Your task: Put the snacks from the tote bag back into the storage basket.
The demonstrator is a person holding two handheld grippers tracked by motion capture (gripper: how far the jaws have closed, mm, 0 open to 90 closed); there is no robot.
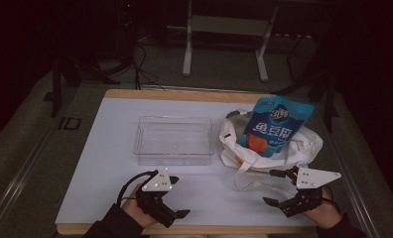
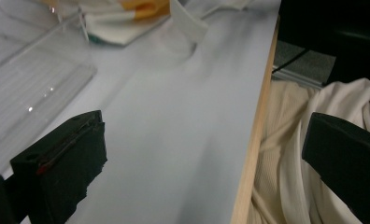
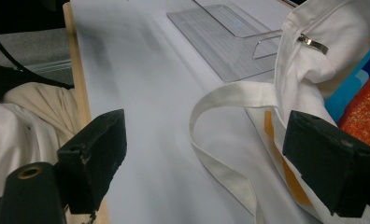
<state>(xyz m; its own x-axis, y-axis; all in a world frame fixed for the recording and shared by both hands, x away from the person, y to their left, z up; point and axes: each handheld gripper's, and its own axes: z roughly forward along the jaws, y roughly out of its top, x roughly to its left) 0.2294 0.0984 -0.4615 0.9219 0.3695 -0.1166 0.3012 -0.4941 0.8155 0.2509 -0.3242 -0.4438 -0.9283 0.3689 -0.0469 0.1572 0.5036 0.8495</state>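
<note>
While both tongs wait at the near edge of the table (image 1: 110, 148), nothing is in hand yet. The left tongs (image 1: 177, 215) stand spread wide over bare table, gripping nothing, and the right tongs (image 1: 274, 187) gape just as wide, also gripping nothing, with the white strap (image 3: 230, 100) of the tote bag (image 1: 303, 148) lying on the table between and beyond the two jaws in the right gripper view.

The blue snack packet (image 1: 276, 124) sits in the mouth of the tote bag at the right of the table, leaning up out of the cloth. Just beside the bag, to its left, is the clear plastic tray (image 1: 173, 140), with nothing visible in it.

My read: the packet comes out of the bag next, with the tray its likely home. To do that well, the right tongs should approach the packet's free upper edge, not the cloth, and keep clear of that strap loop, which could snag a jaw. The left tongs could pin the bag down so it does not lift along.

Hard to judge: the packet's lower part is buried in the bag, so how deep it sits is unknown. The room behind is dark, and an orange patch (image 3: 365, 102) inside the bag is cut off at the picture's edge.
</note>
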